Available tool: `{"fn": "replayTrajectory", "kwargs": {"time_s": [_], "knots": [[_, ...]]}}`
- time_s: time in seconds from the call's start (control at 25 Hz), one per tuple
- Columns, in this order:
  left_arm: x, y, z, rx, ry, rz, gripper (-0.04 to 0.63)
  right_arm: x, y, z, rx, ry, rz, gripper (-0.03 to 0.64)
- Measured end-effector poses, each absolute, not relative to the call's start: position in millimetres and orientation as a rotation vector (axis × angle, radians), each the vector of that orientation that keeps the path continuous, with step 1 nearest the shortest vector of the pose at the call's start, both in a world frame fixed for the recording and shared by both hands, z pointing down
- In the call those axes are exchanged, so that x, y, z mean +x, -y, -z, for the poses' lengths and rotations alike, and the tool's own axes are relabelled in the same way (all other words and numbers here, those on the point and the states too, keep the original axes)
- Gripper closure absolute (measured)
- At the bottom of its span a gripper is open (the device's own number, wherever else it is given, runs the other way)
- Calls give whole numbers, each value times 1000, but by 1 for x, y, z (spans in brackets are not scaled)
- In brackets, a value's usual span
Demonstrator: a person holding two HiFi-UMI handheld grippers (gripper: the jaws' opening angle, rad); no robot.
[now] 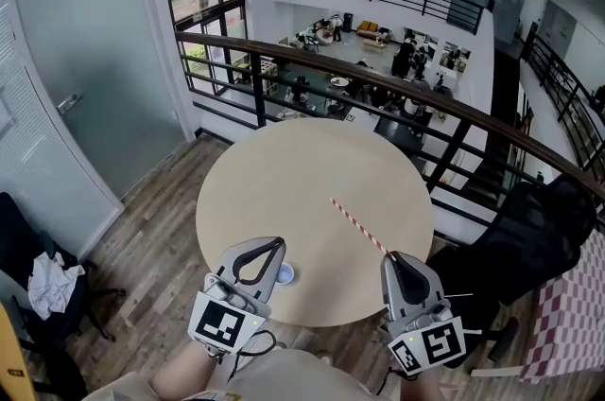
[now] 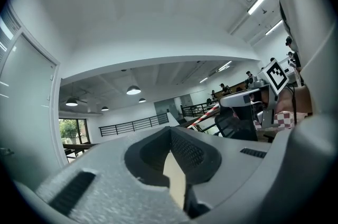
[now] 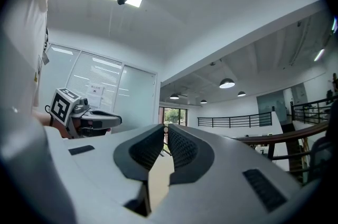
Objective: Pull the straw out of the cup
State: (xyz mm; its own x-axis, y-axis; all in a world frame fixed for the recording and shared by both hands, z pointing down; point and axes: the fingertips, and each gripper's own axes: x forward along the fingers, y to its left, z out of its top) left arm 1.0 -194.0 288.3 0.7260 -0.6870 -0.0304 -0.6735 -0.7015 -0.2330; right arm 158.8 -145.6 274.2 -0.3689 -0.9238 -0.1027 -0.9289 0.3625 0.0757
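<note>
— Round beige table (image 1: 284, 191) beside a railing (image 1: 378, 87), noted. Your right gripper (image 1: 390, 255) has its jaws drawn narrow and clamped on one end of the striped straw (image 1: 357, 224). The rest of the straw runs straight out ahead of its tips.
— And the cup?
— Cup (image 1: 285, 273) stands just beside your left gripper (image 1: 279, 243), on its right flank, behind the tips. The straw is clear of it. Left jaws are closed, with nothing between them.

Matt, smooth tabletop (image 1: 284, 191) (pale wood look); the straw (image 1: 358, 225) is probably paper
</note>
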Motion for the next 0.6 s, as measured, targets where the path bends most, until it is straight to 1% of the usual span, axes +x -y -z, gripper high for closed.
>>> {"fn": "replayTrajectory", "kwargs": {"time_s": [0.6], "knots": [[-23, 219, -285, -2691, -1157, 78, 581, 139, 173, -270, -1676, -2571, -194, 583]]}}
